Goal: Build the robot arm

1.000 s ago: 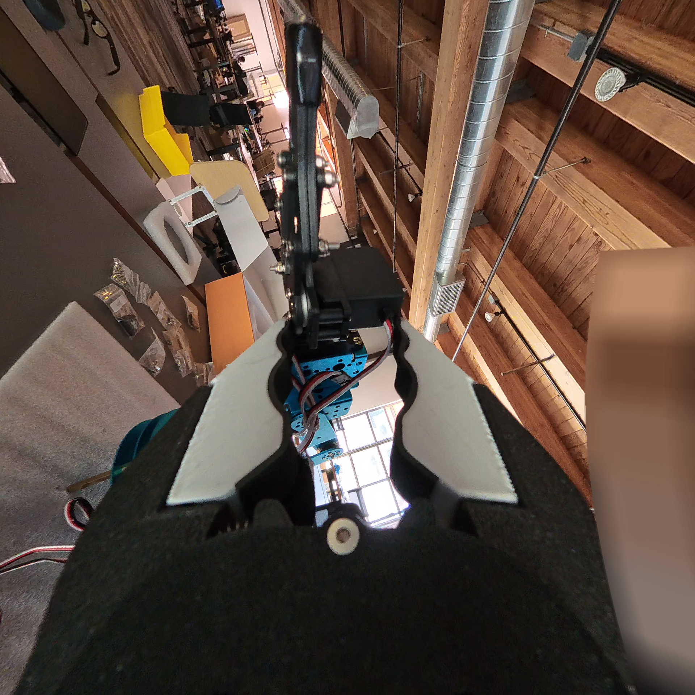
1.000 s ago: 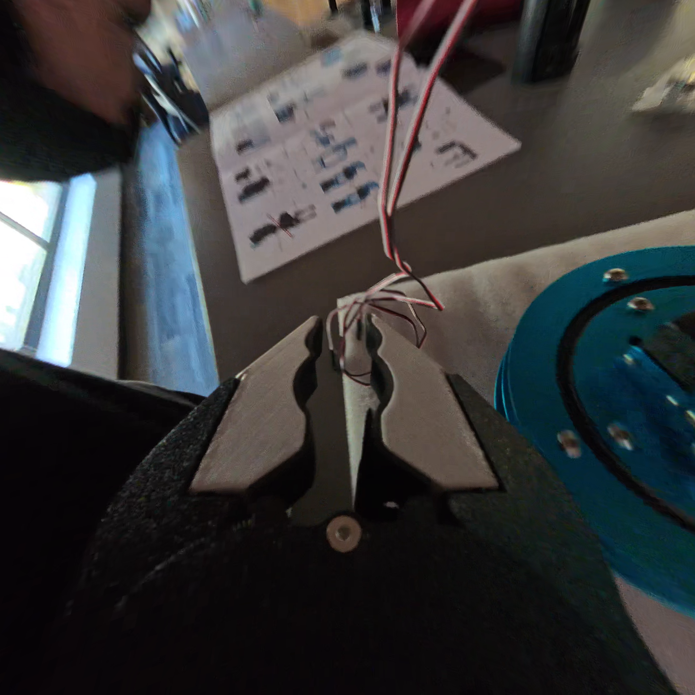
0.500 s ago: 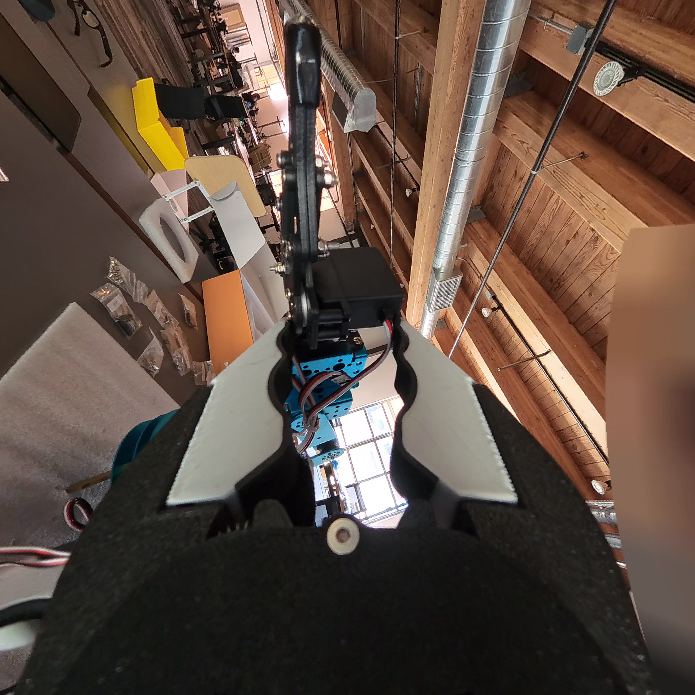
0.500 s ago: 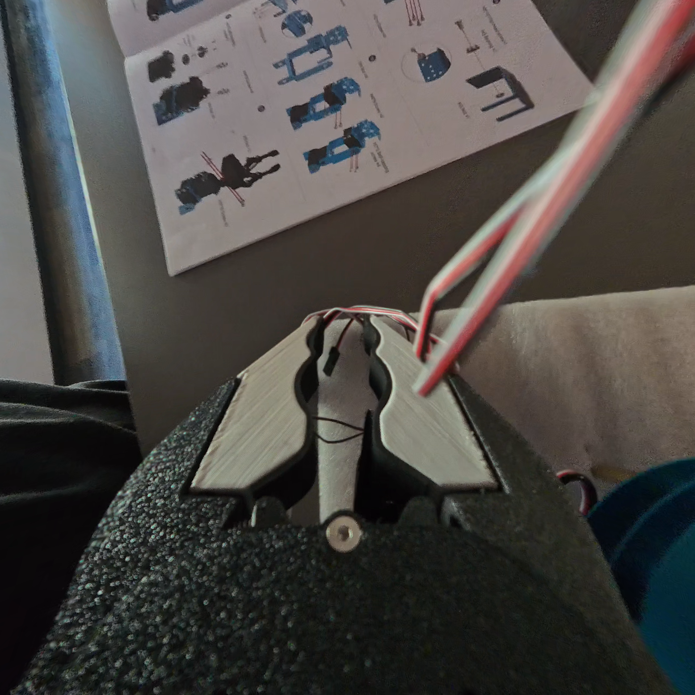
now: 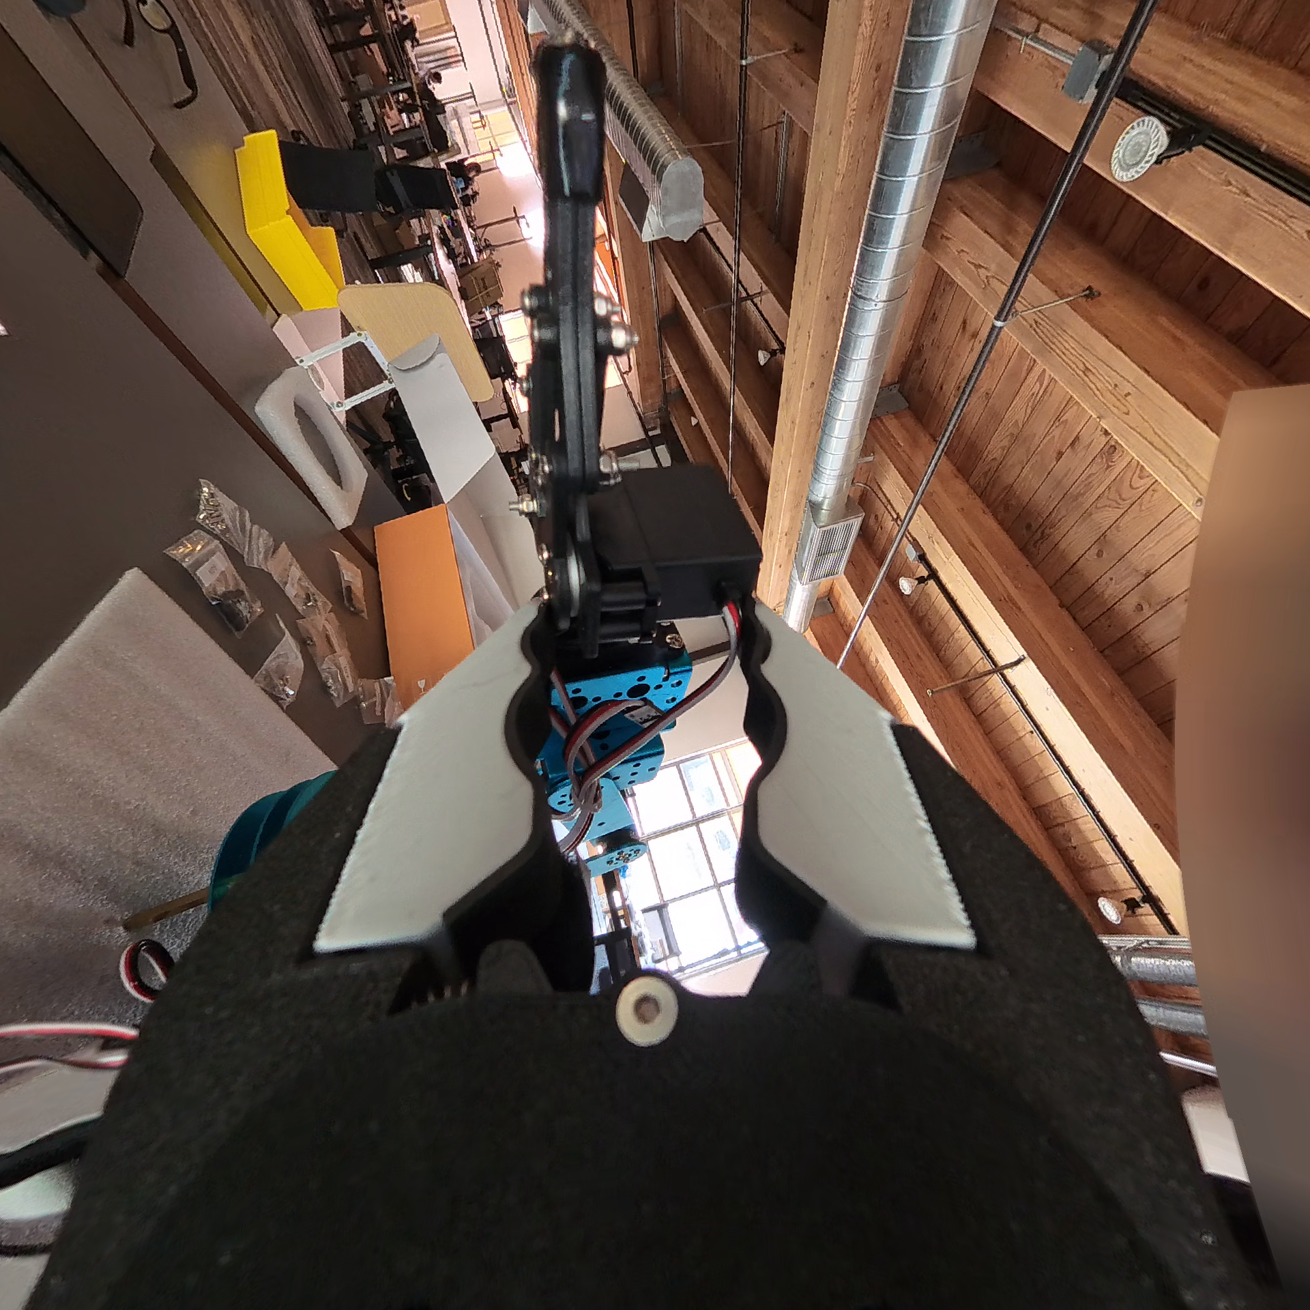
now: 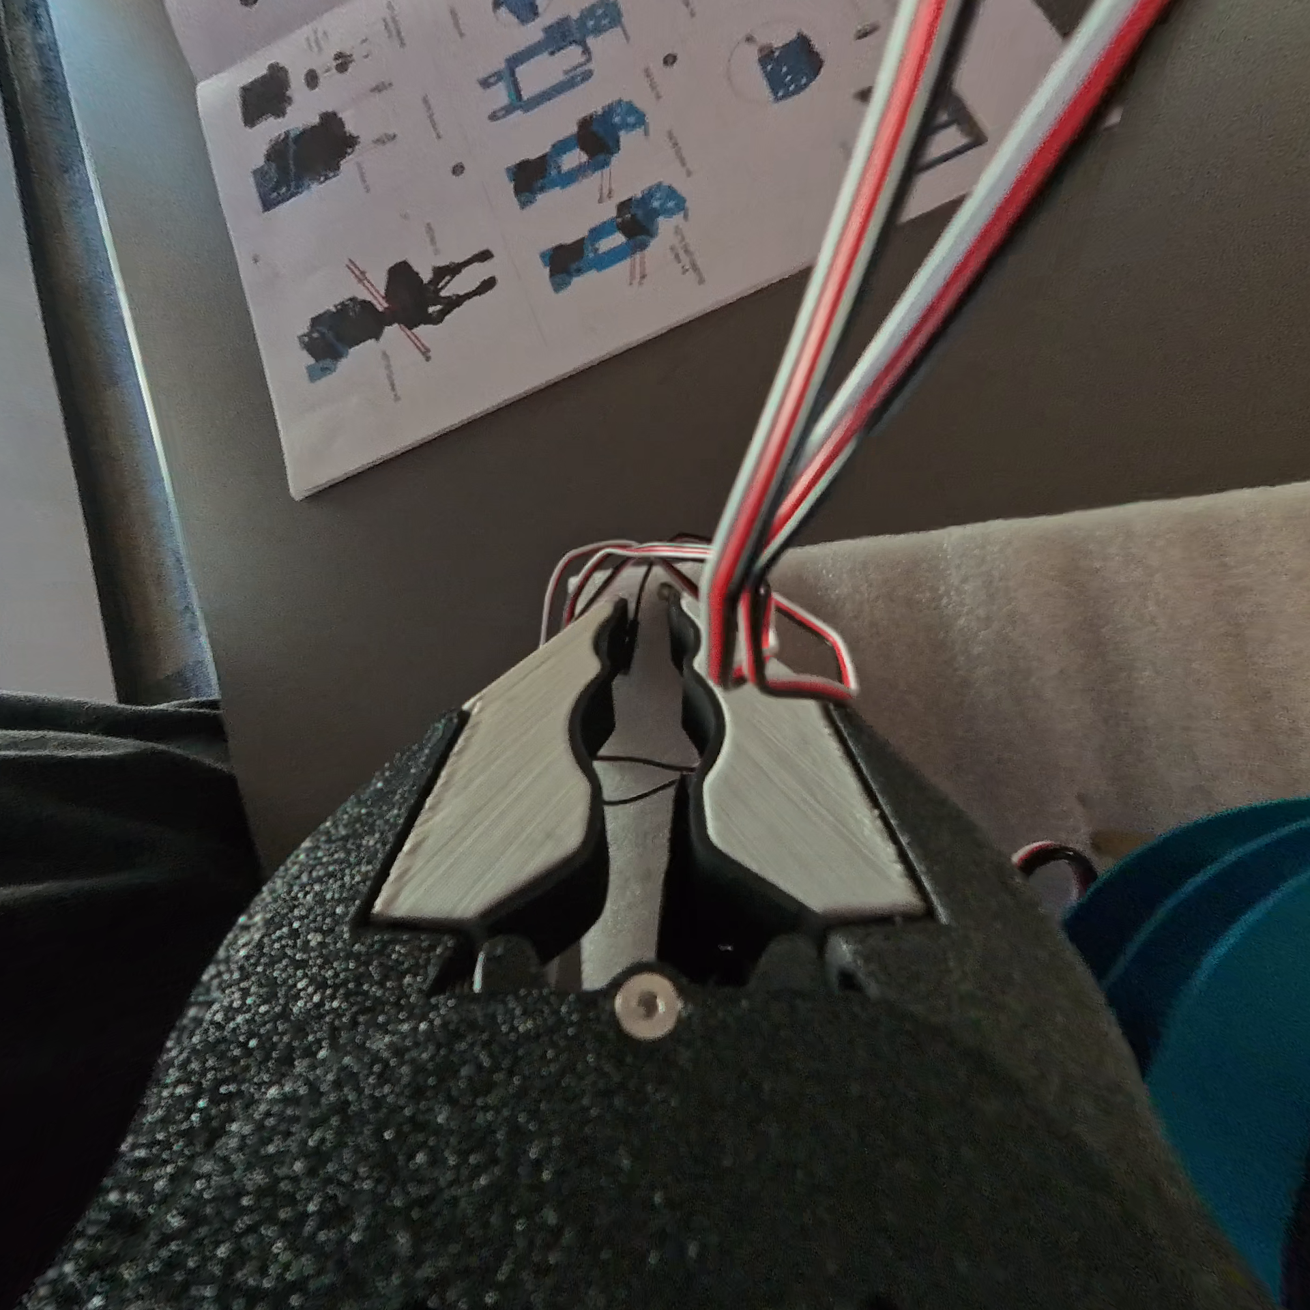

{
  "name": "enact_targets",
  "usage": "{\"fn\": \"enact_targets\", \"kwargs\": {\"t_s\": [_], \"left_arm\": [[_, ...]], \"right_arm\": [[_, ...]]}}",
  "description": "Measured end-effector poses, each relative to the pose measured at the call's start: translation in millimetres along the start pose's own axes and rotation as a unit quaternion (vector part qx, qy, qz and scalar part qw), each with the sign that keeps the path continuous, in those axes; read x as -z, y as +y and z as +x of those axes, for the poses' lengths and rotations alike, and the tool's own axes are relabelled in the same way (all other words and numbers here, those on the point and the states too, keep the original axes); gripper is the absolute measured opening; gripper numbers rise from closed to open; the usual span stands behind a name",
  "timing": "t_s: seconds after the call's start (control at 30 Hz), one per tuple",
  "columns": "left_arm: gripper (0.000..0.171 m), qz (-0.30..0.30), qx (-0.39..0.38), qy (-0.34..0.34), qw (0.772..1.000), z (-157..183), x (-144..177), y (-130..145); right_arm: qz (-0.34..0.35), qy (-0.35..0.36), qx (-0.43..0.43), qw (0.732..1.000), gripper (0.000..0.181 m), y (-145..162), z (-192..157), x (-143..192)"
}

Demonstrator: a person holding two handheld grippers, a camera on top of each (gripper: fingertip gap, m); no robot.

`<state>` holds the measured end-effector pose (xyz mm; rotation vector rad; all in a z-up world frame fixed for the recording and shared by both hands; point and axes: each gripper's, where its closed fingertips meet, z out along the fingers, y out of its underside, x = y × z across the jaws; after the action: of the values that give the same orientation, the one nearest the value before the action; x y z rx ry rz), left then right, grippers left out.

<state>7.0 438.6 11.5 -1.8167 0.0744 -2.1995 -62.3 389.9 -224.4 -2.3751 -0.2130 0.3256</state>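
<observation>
1. Motor block, black, sits pinched between my left claw tips, its blue bracket just behind.
2. Right claw nearly pressed together on thin wires, foam pad beyond, paper sheet farther off.

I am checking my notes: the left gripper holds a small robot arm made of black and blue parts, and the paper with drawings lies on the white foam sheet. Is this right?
Not fully. The left gripper does hold the small robot arm. But in the right wrist view the paper with drawings lies on the dark table, beyond the foam sheet, not on it.
</observation>
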Motion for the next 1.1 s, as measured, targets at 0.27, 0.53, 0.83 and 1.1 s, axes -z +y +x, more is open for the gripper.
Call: {"fn": "enact_targets", "kwargs": {"t_s": [0.27,0.53,0.83,1.1], "left_arm": [[0.052,-0.001,0.0,0.001,1.0,0,1,1],[0.052,-0.004,0.0,0.003,1.0,2,1,2],[0.052,-0.004,0.004,0.003,1.0,1,2,1],[0.052,-0.006,0.003,0.001,1.0,1,2,0]], "right_arm": [[-0.001,0.003,0.002,1.0,0.01,-1,1,-4],[-0.006,0.001,0.013,1.0,0.01,-3,2,-6],[0.021,0.009,0.023,0.999,0.003,-5,-5,14],[0.039,0.03,-0.003,0.999,0.003,23,-1,68]]}}
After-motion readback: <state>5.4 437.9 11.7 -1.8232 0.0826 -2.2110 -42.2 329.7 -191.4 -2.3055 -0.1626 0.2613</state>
